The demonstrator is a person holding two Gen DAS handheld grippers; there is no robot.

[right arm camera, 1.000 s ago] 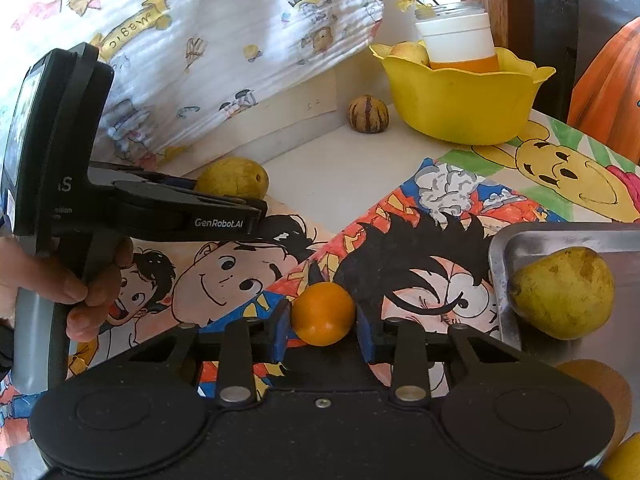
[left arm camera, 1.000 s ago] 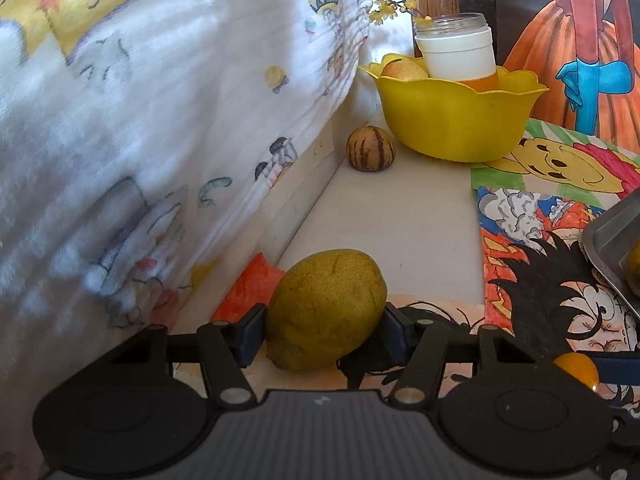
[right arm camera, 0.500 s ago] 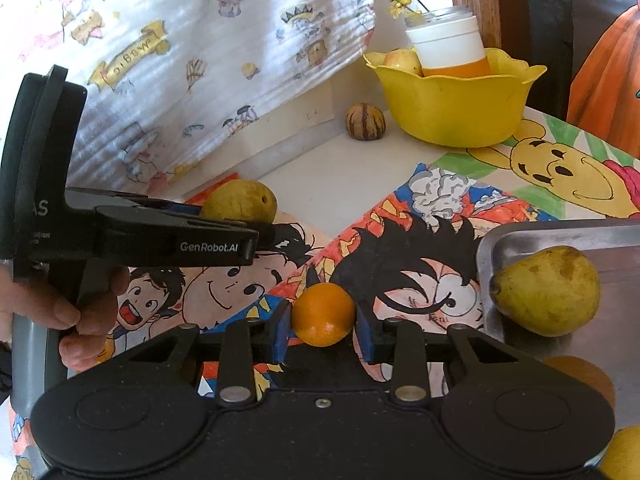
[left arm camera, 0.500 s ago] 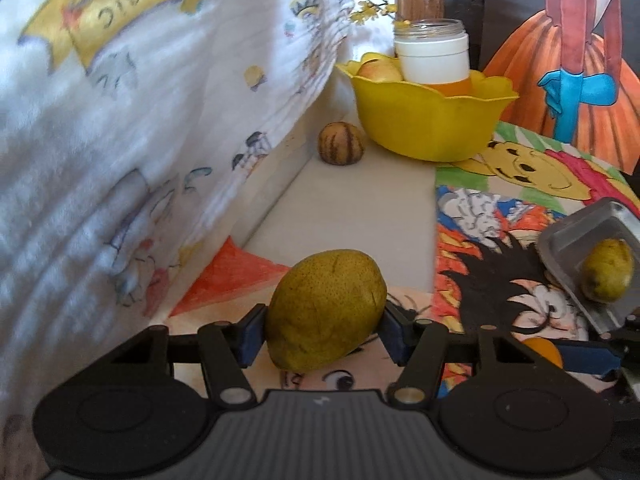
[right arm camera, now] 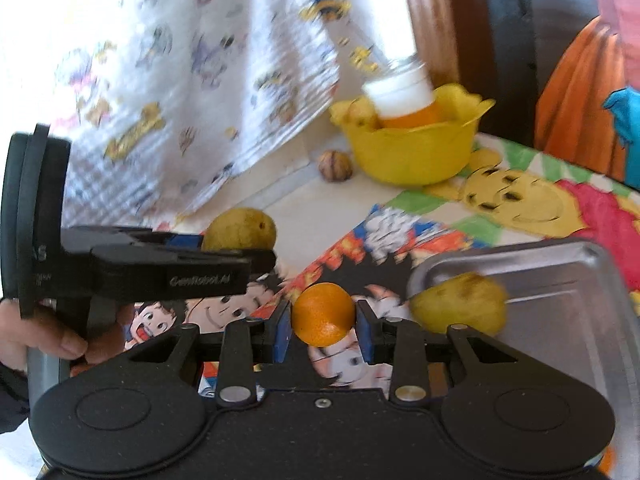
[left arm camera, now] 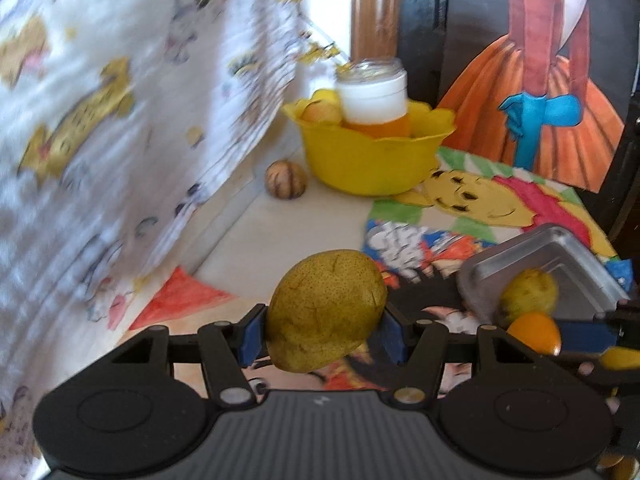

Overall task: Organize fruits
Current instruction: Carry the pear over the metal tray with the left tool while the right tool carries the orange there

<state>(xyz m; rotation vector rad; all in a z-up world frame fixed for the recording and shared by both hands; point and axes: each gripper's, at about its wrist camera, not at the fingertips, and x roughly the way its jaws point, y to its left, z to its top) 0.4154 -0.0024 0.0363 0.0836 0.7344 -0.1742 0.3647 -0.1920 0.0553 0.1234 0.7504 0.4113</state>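
My left gripper [left arm camera: 322,334] is shut on a yellow-green pear [left arm camera: 326,310] and holds it above the cartoon table cover; this pear [right arm camera: 239,230] also shows in the right wrist view beyond the left gripper [right arm camera: 240,258]. My right gripper [right arm camera: 323,330] is shut on a small orange [right arm camera: 323,314], also seen in the left wrist view [left arm camera: 534,330]. A metal tray [right arm camera: 560,276] at the right holds another pear [right arm camera: 460,306], which shows in the left wrist view [left arm camera: 528,294] too.
A yellow bowl [left arm camera: 372,164] at the back holds a white-lidded jar [left arm camera: 374,98] and a fruit. A striped round fruit [left arm camera: 286,180] lies left of the bowl. A printed curtain [left arm camera: 120,120] hangs along the left. A painted panel [left arm camera: 540,92] stands at the back right.
Both grippers have lifted and pulled back with their fruit. The tray and its pear have come further into the left wrist view.
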